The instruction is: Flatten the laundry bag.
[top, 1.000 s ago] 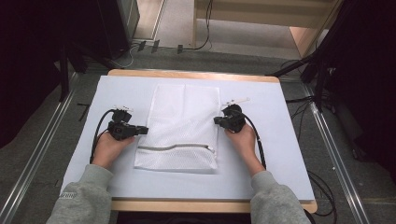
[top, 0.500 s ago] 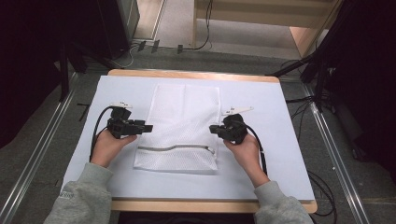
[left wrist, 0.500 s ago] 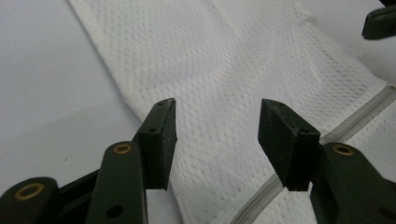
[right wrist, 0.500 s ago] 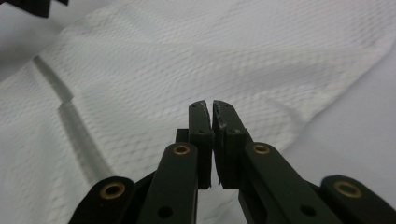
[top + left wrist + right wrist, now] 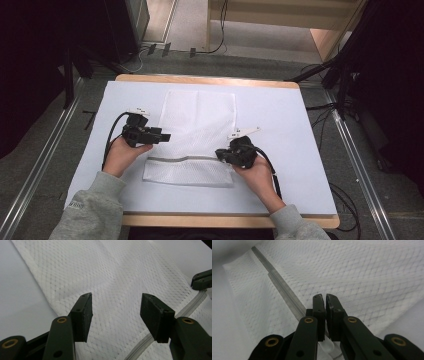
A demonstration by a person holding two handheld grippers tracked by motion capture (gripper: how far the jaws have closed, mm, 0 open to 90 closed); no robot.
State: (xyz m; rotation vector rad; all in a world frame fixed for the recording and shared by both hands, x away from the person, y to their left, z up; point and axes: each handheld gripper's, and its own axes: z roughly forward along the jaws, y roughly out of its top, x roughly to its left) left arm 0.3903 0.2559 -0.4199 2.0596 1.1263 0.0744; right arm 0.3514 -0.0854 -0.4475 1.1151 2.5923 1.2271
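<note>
A white mesh laundry bag [image 5: 197, 135] is laid out flat on the worktop, long side running away from the near edge. A fine net weave is seen up close [image 5: 107, 277]. A grey zipper [image 5: 185, 159] is run across it near the front end, slightly wavy, and appears zipped shut. Its clear pull tab [image 5: 325, 346] is found at the bag's right side.

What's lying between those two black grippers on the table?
In the high view, white mesh bag fills the stretch between the left gripper and right gripper, its grey zipper running across near the right one.
</note>
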